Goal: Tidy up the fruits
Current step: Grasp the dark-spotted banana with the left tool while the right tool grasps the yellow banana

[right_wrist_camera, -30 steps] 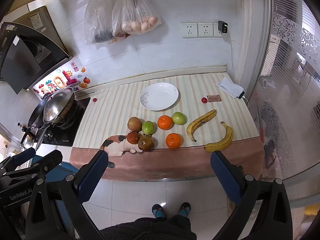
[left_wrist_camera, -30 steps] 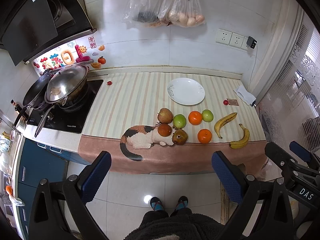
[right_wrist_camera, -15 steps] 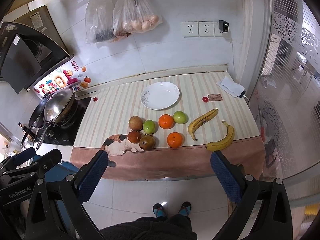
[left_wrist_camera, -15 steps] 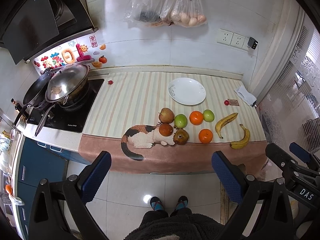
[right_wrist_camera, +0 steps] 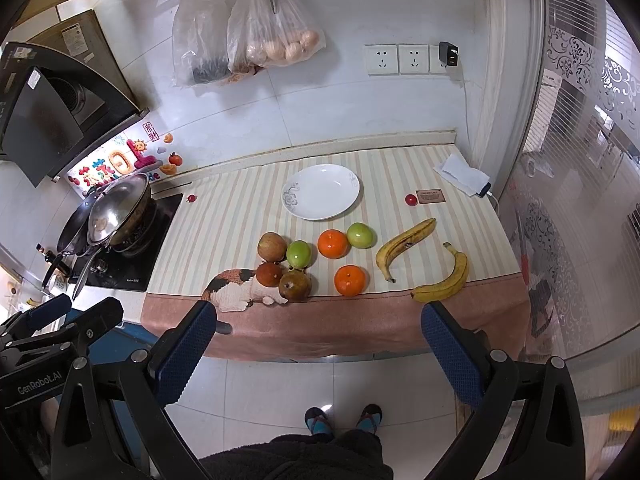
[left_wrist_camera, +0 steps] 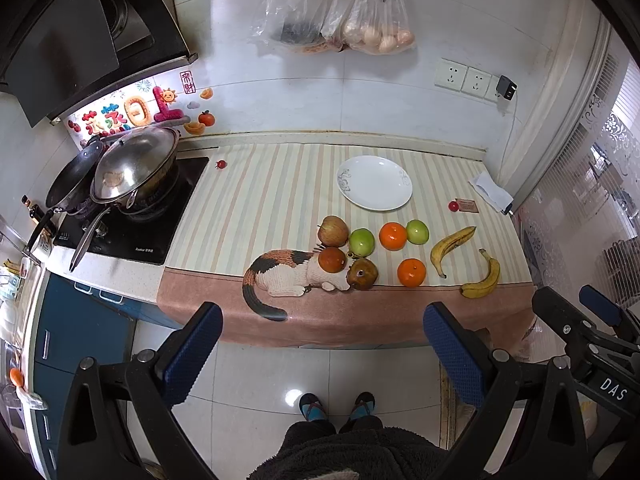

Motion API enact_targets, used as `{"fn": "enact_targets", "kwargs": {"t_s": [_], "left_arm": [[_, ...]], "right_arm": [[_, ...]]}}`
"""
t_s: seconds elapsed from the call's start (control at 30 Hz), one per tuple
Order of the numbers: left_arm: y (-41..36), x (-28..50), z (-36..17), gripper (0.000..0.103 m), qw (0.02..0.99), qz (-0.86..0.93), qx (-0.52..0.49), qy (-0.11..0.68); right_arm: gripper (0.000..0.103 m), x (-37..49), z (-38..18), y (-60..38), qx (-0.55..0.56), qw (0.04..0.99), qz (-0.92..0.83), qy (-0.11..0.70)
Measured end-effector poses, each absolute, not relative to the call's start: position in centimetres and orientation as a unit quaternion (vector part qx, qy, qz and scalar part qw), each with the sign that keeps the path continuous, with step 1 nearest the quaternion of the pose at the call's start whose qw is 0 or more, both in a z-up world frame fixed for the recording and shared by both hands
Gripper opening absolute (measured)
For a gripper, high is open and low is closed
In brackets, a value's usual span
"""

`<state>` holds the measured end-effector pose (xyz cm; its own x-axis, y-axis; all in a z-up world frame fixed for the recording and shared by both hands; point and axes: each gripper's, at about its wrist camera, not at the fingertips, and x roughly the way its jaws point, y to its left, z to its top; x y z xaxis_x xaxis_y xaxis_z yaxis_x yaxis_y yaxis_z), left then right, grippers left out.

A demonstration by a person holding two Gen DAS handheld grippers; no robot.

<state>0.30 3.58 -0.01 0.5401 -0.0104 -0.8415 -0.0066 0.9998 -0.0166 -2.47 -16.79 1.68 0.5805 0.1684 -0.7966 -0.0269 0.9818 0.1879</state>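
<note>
Fruit lies on a striped counter cloth (left_wrist_camera: 260,200): a reddish apple (left_wrist_camera: 333,231), two dark brown-red fruits (left_wrist_camera: 332,259), two green apples (left_wrist_camera: 362,241), two oranges (left_wrist_camera: 392,236) and two bananas (left_wrist_camera: 452,246). Behind them sits an empty white plate (left_wrist_camera: 374,188). In the right wrist view the plate (right_wrist_camera: 320,192), oranges (right_wrist_camera: 332,244) and bananas (right_wrist_camera: 404,246) lie in the same layout. My left gripper (left_wrist_camera: 322,344) and right gripper (right_wrist_camera: 314,340) both hang open above the floor in front of the counter, well short of the fruit, holding nothing.
A lidded wok (left_wrist_camera: 134,164) and a pan sit on the stove at the left. Bags (left_wrist_camera: 332,12) hang on the wall. A small red object (left_wrist_camera: 453,205) and a folded cloth (left_wrist_camera: 490,192) lie at the counter's right end. A person's feet (left_wrist_camera: 336,404) stand on the tiled floor below.
Both views have shifted only slightly; the counter appears a touch closer and higher. No fruit has moved and both grippers remain open.
</note>
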Motion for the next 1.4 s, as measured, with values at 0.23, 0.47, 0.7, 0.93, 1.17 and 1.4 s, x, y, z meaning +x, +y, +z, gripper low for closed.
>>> {"fn": "enact_targets", "kwargs": {"t_s": [0.23,0.47,0.7,0.93,1.17,1.4], "left_arm": [[3.6,0.4,-0.1,0.103,0.877,-0.004,-0.007,0.480],[3.0,3.2,-1.6,0.103,0.884,-0.004,0.024,0.467],[-2.1,9.9,-5.0,0.103,0.883,-0.040,0.114,0.453],[-10.0,18.1,-11.7,0.103,0.836,-0.087,0.183,0.511],[-19.7,25.5,-19.0,0.103,0.779,-0.130,0.247,0.562],[-28.9,29.6,-27.5,0.100,0.686,-0.193,0.316,0.627]], "right_arm": [[0.103,-2.4,1.7,-16.4,0.080,0.886,0.054,0.453],[0.103,-0.7,1.0,-17.6,0.112,0.889,0.004,0.444],[0.103,3.0,-4.5,-23.6,0.190,0.867,-0.095,0.450],[0.103,8.4,-15.5,-31.3,0.226,0.808,-0.175,0.516],[0.102,14.2,-26.5,-37.7,0.281,0.743,-0.195,0.575],[0.098,16.9,-31.7,-40.9,0.319,0.707,-0.213,0.595]]}}
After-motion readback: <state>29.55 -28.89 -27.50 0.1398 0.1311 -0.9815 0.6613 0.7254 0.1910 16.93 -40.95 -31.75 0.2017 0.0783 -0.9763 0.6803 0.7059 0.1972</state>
